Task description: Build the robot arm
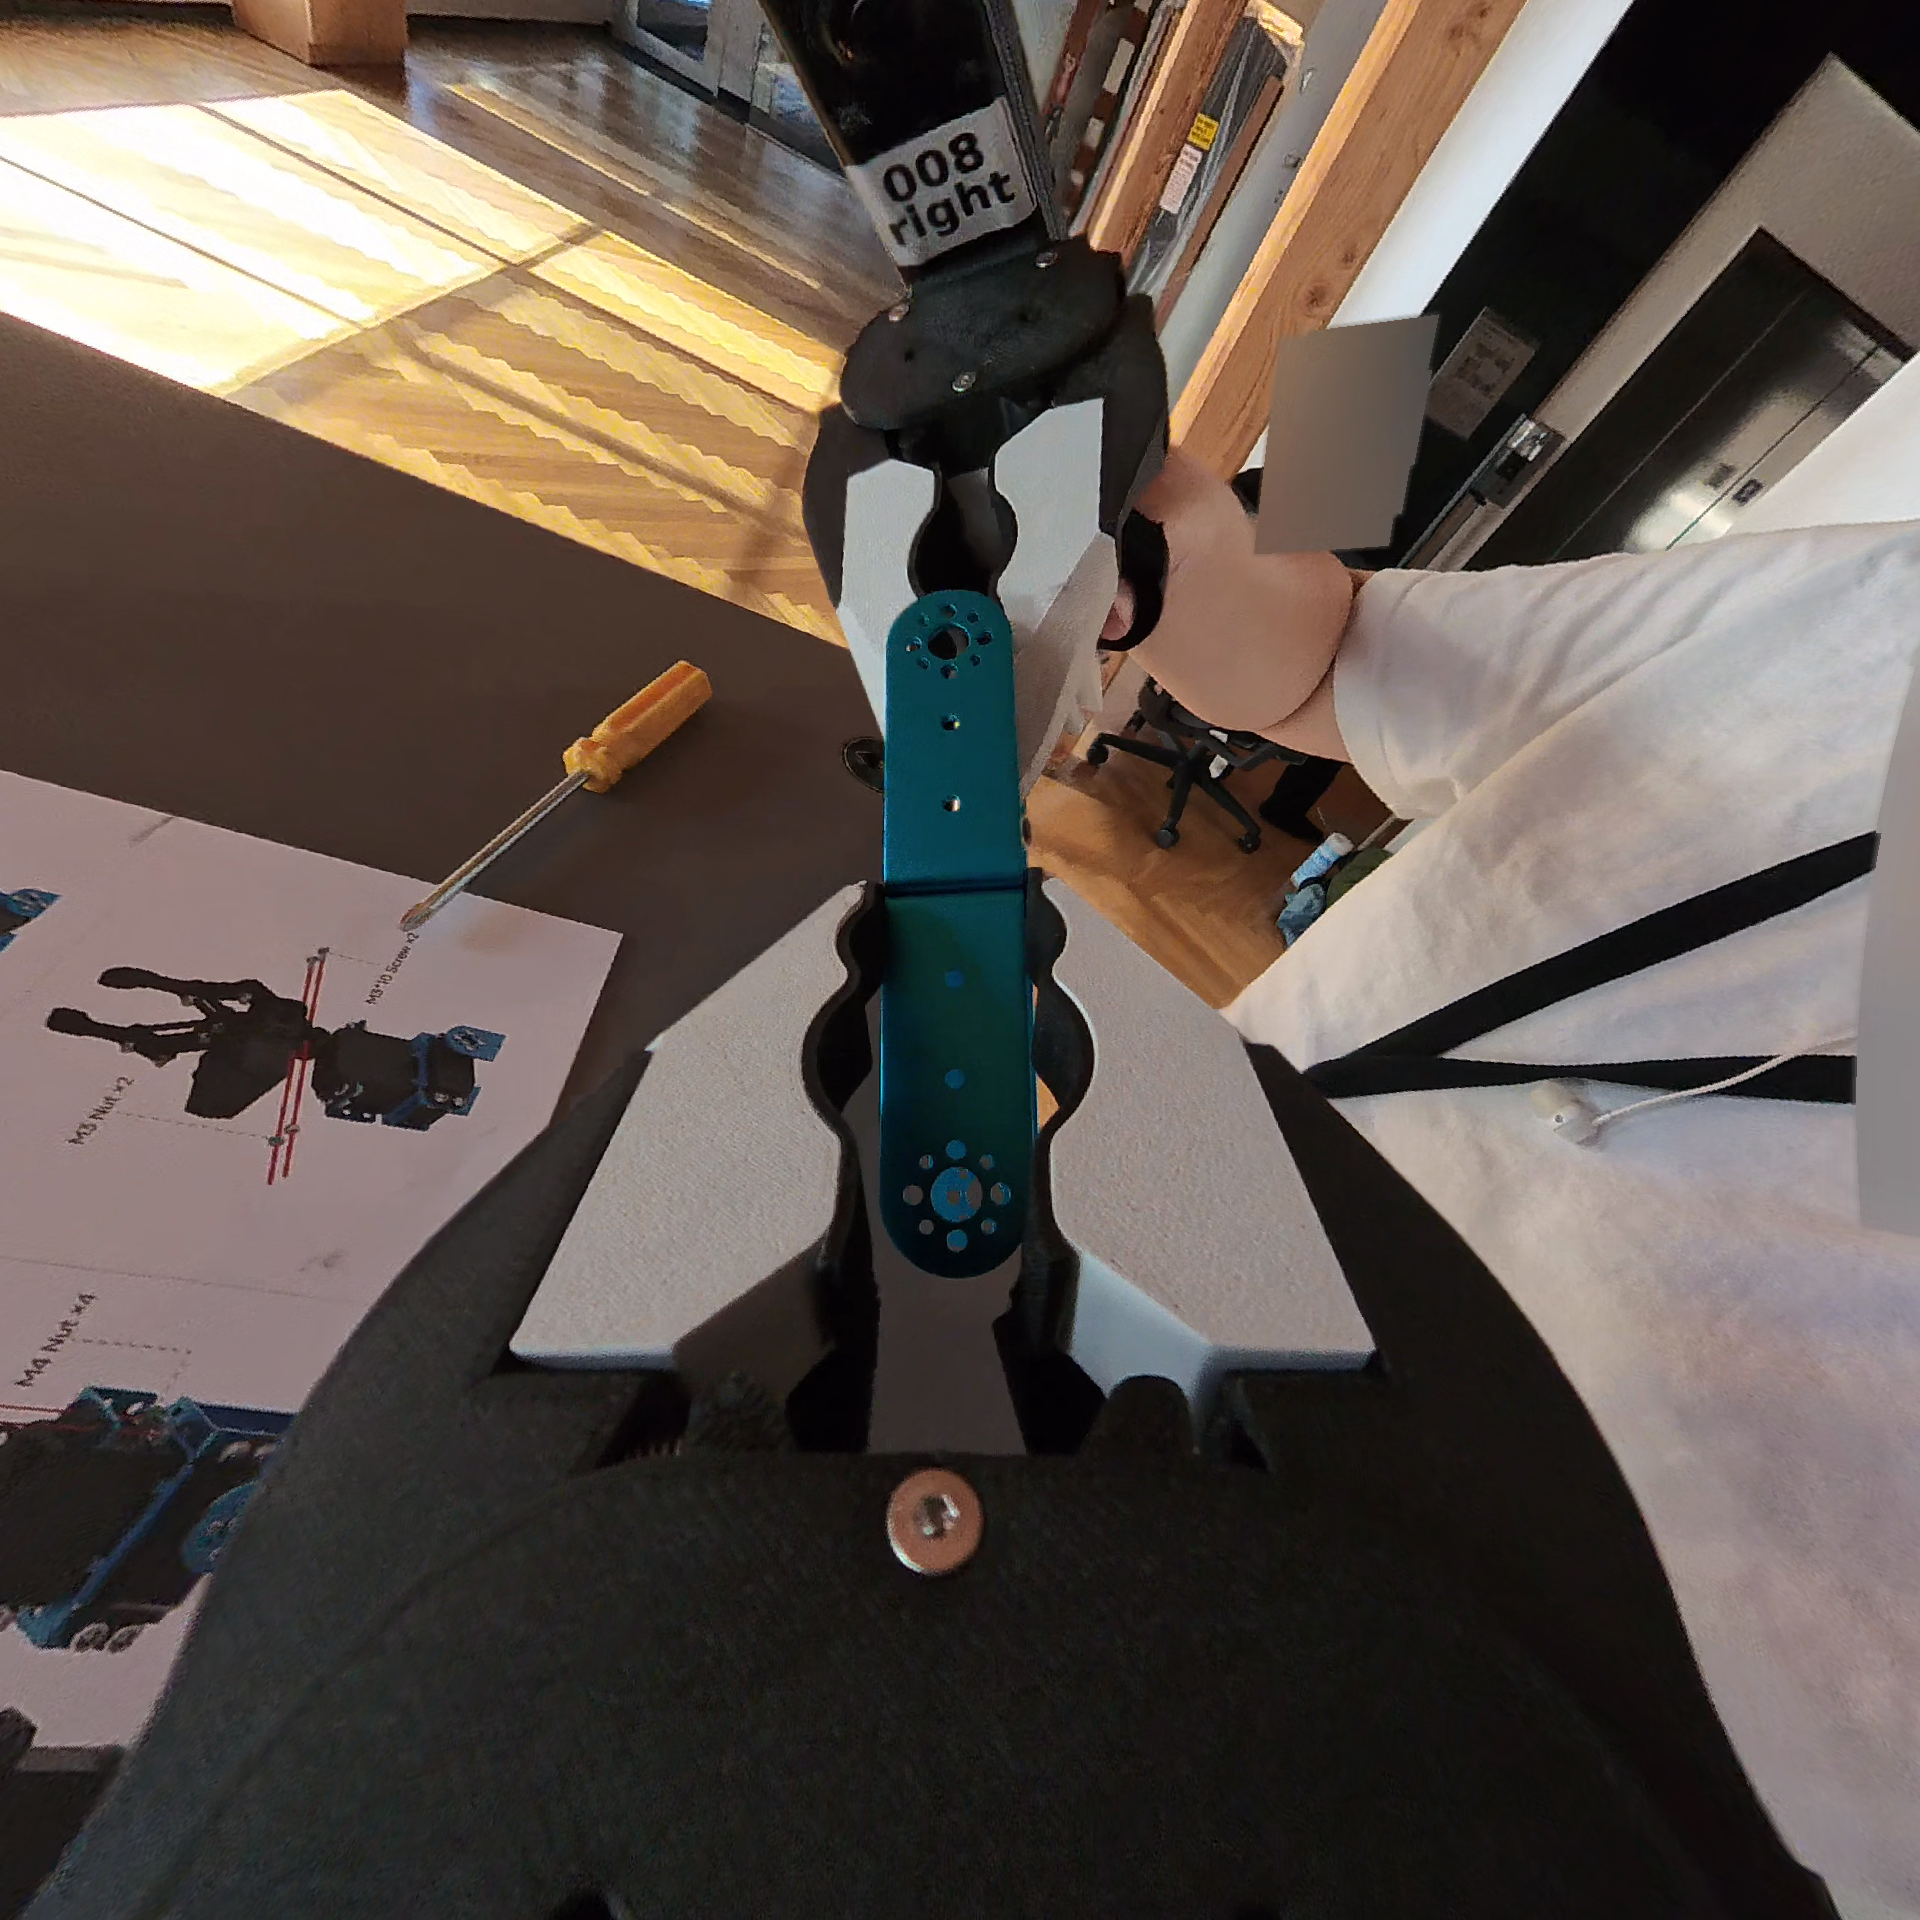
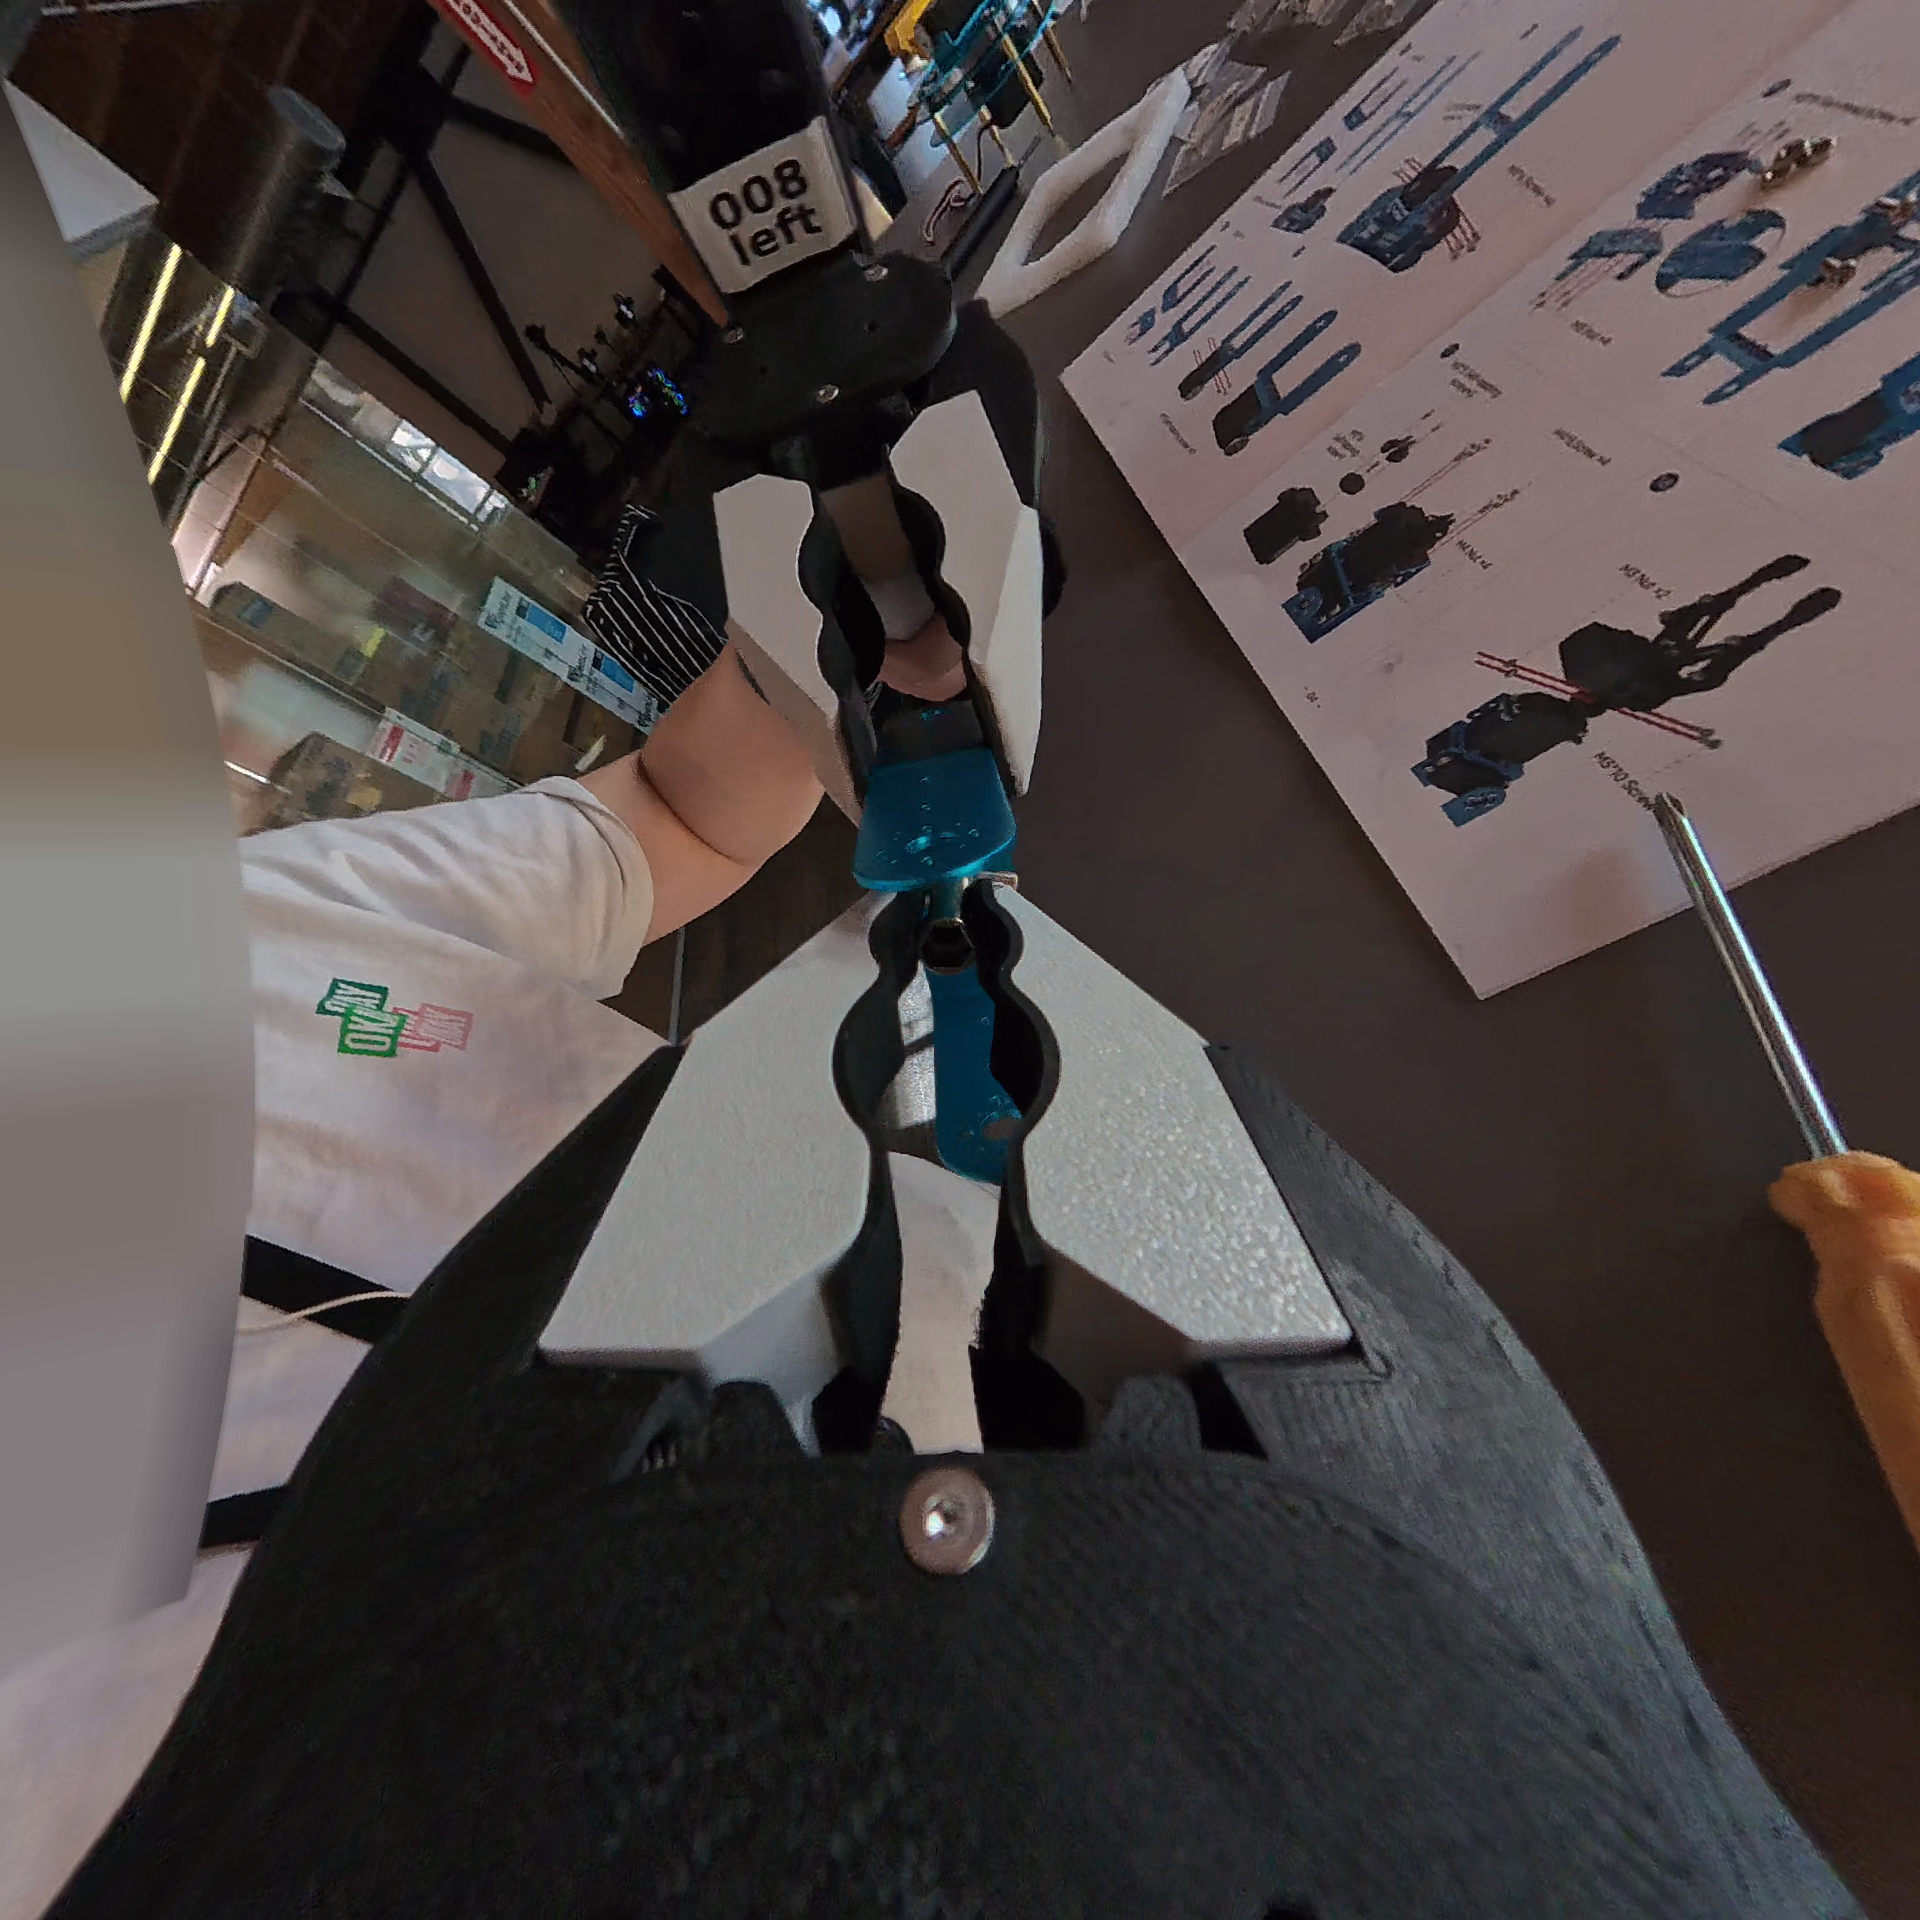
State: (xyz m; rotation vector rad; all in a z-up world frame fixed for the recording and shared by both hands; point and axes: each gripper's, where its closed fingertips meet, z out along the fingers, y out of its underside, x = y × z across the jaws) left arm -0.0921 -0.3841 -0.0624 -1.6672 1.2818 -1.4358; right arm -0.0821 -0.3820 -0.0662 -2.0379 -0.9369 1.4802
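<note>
Left wrist view: left gripper [image 1: 951, 935] is clamped on a bent blue bracket [image 1: 951, 790], its long axis running straight ahead to the right gripper [image 1: 961, 623] at the far end, above a dark table [image 1: 312, 644] beside a yellow-handled screwdriver [image 1: 582, 774] and printed sheet [image 1: 312, 1039]. Right wrist view: right gripper [image 2: 951, 914] pinches the bracket [image 2: 935, 821] head-on.

The bracket [image 1: 951, 1039] is teal-blue metal dotted with round holes. Each tool, left [image 1: 951, 914] and right [image 2: 940, 914], is black with white pads. The screwdriver [image 1: 561, 795] has an orange-yellow handle. The tabletop [image 1: 312, 582] looks dark brown, perhaps grey. The instruction sheet [image 1: 260, 1091] is white with blue, black and red drawings.
</note>
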